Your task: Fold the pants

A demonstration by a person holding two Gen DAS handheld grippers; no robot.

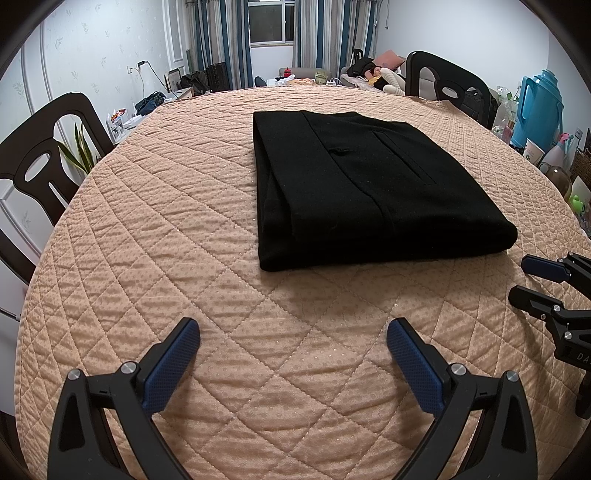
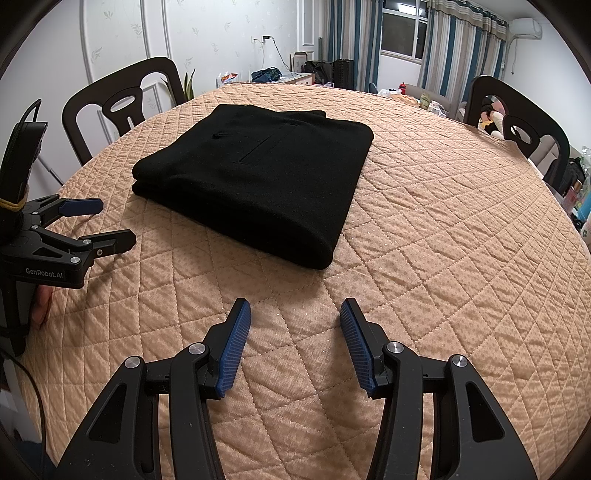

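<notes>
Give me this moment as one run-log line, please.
pants: folded, flat on quilted table cover | left tool: open, empty | right tool: open, empty | contact: none

The pants (image 1: 369, 184) are showing plain black, with no pattern. The cloth (image 1: 184, 258) under them is showing peach-orange, quilted in a diamond grid and sprinkled with small darker dots. Both grippers are showing black bodies, and the pads (image 2: 236, 347) are showing blue with a fine ribbed texture. The chair (image 2: 110, 107) at upper left of the right wrist view is appearing dark brown. The wall (image 2: 122, 29) is looking white with a faint leaf print. The curtains (image 2: 454, 55) at upper right are hanging in blue, beige and grey stripes. The jug (image 1: 541, 107) at the right edge of the left wrist view is glowing turquoise.
</notes>
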